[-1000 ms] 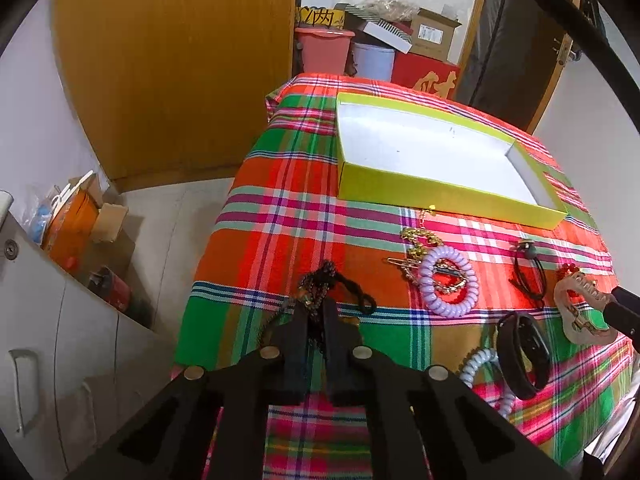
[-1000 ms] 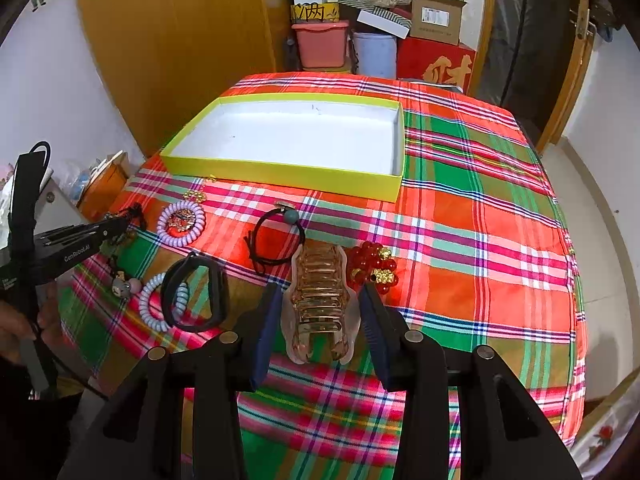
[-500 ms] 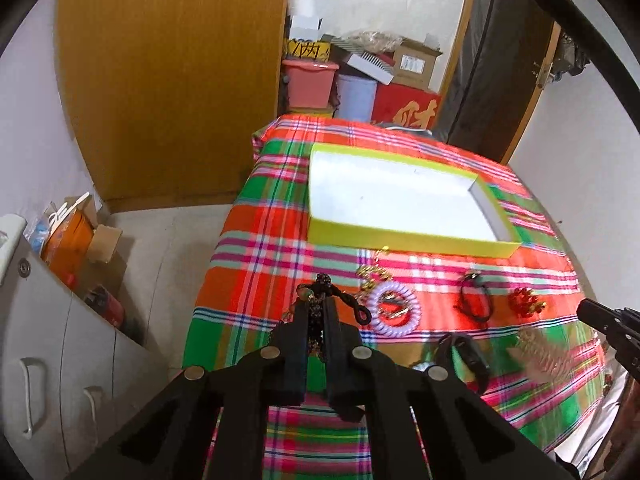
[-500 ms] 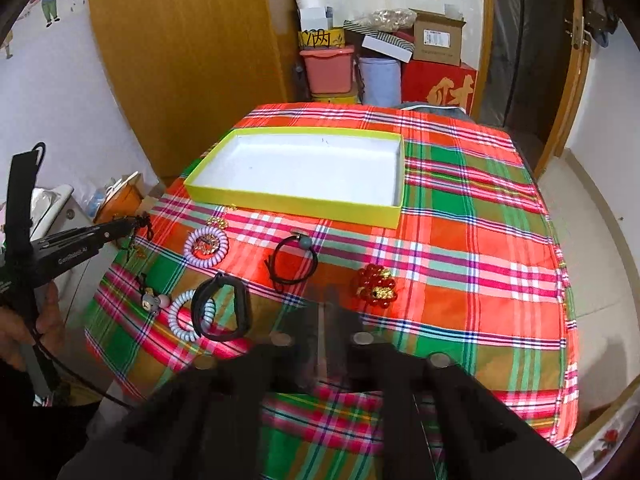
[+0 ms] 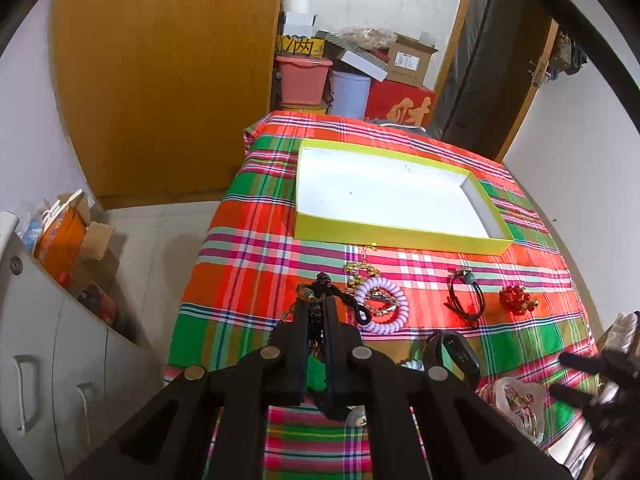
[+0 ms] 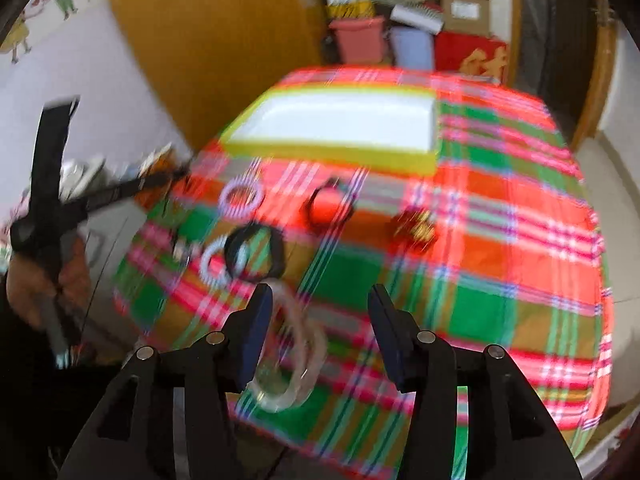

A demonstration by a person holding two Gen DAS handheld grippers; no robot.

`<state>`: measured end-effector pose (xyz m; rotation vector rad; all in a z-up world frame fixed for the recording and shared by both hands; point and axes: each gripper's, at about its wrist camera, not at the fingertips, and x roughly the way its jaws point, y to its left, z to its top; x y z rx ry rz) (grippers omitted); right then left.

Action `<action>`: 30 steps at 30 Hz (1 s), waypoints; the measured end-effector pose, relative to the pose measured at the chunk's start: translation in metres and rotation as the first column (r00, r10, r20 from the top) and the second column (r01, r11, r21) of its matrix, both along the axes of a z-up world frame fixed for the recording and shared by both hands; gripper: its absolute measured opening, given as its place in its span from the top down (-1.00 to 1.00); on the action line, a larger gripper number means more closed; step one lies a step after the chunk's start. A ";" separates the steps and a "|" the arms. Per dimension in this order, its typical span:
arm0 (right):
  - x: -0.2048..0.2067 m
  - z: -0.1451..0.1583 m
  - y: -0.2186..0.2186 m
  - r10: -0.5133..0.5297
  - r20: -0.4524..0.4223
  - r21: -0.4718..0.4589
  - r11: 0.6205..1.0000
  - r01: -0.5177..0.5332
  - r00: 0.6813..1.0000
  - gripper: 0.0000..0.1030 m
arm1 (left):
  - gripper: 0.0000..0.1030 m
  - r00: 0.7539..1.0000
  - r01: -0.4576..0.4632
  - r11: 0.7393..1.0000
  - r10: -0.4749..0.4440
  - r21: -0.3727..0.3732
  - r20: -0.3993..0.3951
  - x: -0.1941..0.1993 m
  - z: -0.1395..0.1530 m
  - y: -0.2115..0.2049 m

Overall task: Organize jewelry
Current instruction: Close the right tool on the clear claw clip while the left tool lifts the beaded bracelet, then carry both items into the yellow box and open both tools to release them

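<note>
- Holding a dark beaded necklace (image 5: 320, 292) pinched between its closed fingers, the left gripper (image 5: 316, 308) sits at lower centre of the left view, above the near part of the checked tablecloth (image 5: 256, 248).
- The yellow-edged box (image 5: 396, 236) lies in the middle of that view, beyond the row of loose pieces; its white floor looks bare.
- Judged from this, the step in hand is carrying the necklace over to the box.
- To do it well, lift high enough that the hanging loops clear the lilac coil band (image 5: 382, 306) and gold chain (image 5: 362, 270) just ahead, or they may snag and drag.
- Carry it over the near wall of the box before letting go, and release low so the beads settle in one heap.
- The right gripper (image 6: 316, 320) stands wide open at lower centre of the blurred right view, with the clear hair claw (image 6: 296, 360) lying between its fingers, seemingly not clamped.
- The blur hides whether the claw touches the left finger.
- The black hair tie (image 5: 464, 296), red bead cluster (image 5: 518, 300) and black wristband (image 5: 454, 354) wait on the cloth, right of centre in the left view.
</note>
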<state>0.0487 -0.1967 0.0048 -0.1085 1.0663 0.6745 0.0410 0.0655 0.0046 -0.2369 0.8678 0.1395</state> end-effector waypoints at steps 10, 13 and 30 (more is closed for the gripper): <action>-0.002 -0.022 0.015 0.017 -0.046 -0.075 0.997 -0.020 0.999 0.75 | 0.88 1.000 0.008 1.000 -0.008 0.000 -0.005 -0.001 0.000 -0.004; -0.003 -0.015 0.013 0.019 -0.029 -0.057 0.998 -0.020 0.999 0.76 | 0.88 1.000 0.012 1.000 -0.012 -0.004 0.001 -0.002 0.002 -0.005; 0.045 0.029 0.018 -0.054 0.109 -0.008 0.998 0.055 0.993 0.76 | 0.88 0.996 0.063 0.998 -0.062 -0.021 0.058 0.027 0.028 -0.013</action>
